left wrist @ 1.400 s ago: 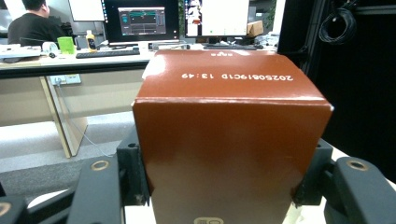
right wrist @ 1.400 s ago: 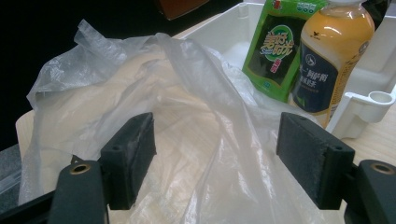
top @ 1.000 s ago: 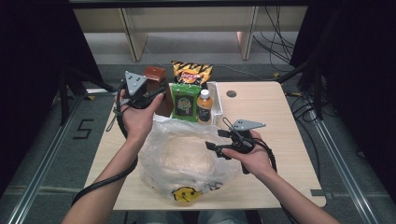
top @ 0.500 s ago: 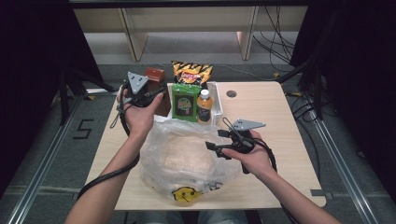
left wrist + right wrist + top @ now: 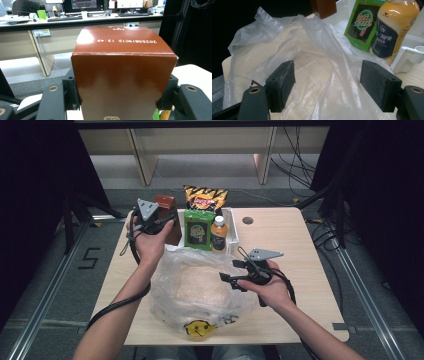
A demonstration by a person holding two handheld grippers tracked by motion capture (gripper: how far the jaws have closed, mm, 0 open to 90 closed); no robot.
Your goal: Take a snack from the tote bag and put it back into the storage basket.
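Observation:
My left gripper [image 5: 167,219] is shut on a brown carton [image 5: 164,200] at the table's far left, just left of the white tray [image 5: 235,228]. In the left gripper view the carton [image 5: 122,75] stands upright between the jaws, with my left gripper [image 5: 120,96] pressing on both its sides. A crumpled clear plastic bag [image 5: 200,285] lies in the middle of the table. My right gripper [image 5: 231,271] hovers at its right side. Its jaws stand wide open in the right gripper view, my right gripper [image 5: 329,85] over loose bag film [image 5: 319,57].
The tray holds a green packet [image 5: 196,230], an orange drink bottle [image 5: 218,234] and a chips bag [image 5: 205,197] behind them. The wooden table [image 5: 295,250] has a round hole [image 5: 247,220] at the far right. Cables trail from both grippers.
My left hand has sunk slightly towards the table with the brown carton still in its jaws. The right hand and the bag have kept still.

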